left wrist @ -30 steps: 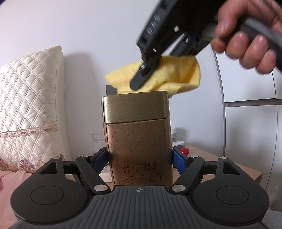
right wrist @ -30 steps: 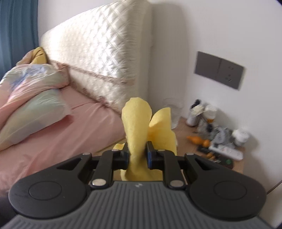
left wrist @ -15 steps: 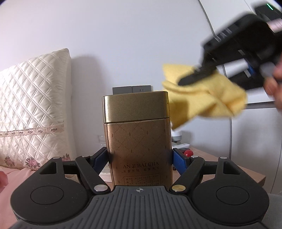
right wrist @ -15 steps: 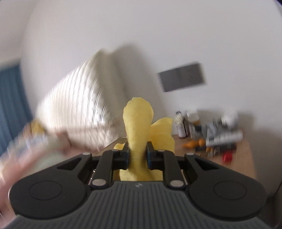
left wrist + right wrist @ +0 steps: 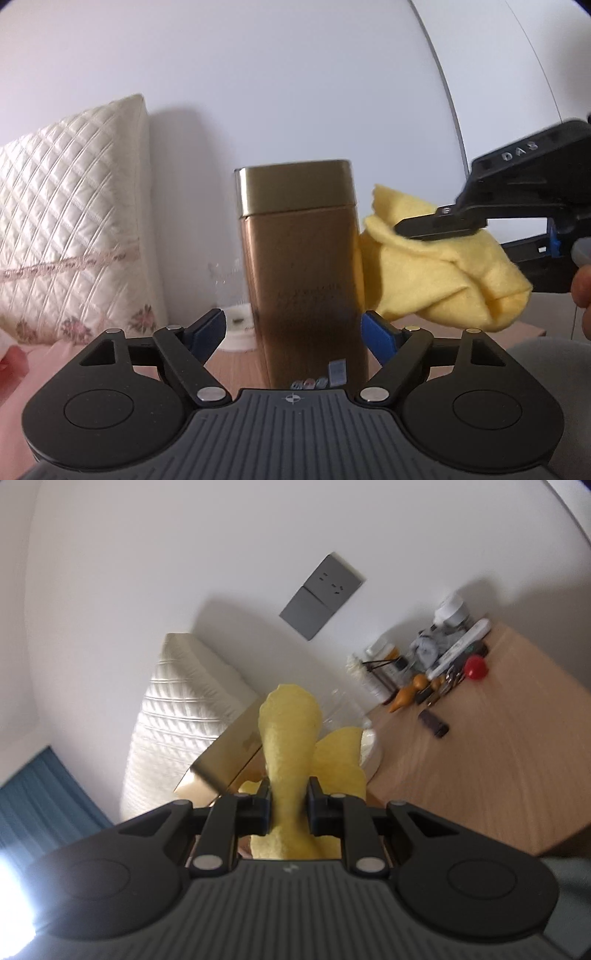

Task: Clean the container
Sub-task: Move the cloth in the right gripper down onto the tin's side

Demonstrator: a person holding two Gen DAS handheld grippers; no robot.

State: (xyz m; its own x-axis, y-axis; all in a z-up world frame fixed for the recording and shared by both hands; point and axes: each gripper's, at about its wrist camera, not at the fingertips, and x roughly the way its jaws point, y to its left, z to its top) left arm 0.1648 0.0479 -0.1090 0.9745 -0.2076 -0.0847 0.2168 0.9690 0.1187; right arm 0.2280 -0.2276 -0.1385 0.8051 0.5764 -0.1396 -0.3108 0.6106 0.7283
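**Yellow cloth pressing against the side of the gold tin**

The left gripper (image 5: 293,325) is standing the gold tin (image 5: 301,266) upright between its blue-padded fingers (image 5: 380,338). The right pad is sitting against the tin's lower edge, while a sliver of gap is showing between the left pad and the tin, so whether the grip is firm cannot be told from this view. The tin is being held above the wooden bedside table (image 5: 236,363), with its darker gold lid (image 5: 295,186) seated on top. Faint lettering is running across the tin's front, but motion blur is making it unreadable; a small pale label and a row of tiny symbols near the bottom edge are equally illegible.

The right gripper (image 5: 289,805) is clamping the yellow cloth (image 5: 290,738) tightly between its closed fingers, the fabric bunching up past the tips. In the left wrist view the cloth (image 5: 436,269) is touching the tin's right side at mid height, and raised letters reading "DAS" are showing on the right gripper's black body (image 5: 517,153).

In the right wrist view the tin's lid (image 5: 221,760) is lying just left of the cloth. A grey wall socket plate (image 5: 321,596) is hanging on the wall, a quilted cream headboard (image 5: 181,716) is standing beside the table, and small clutter, including a red ball (image 5: 475,667), is crowding the table's far corner.
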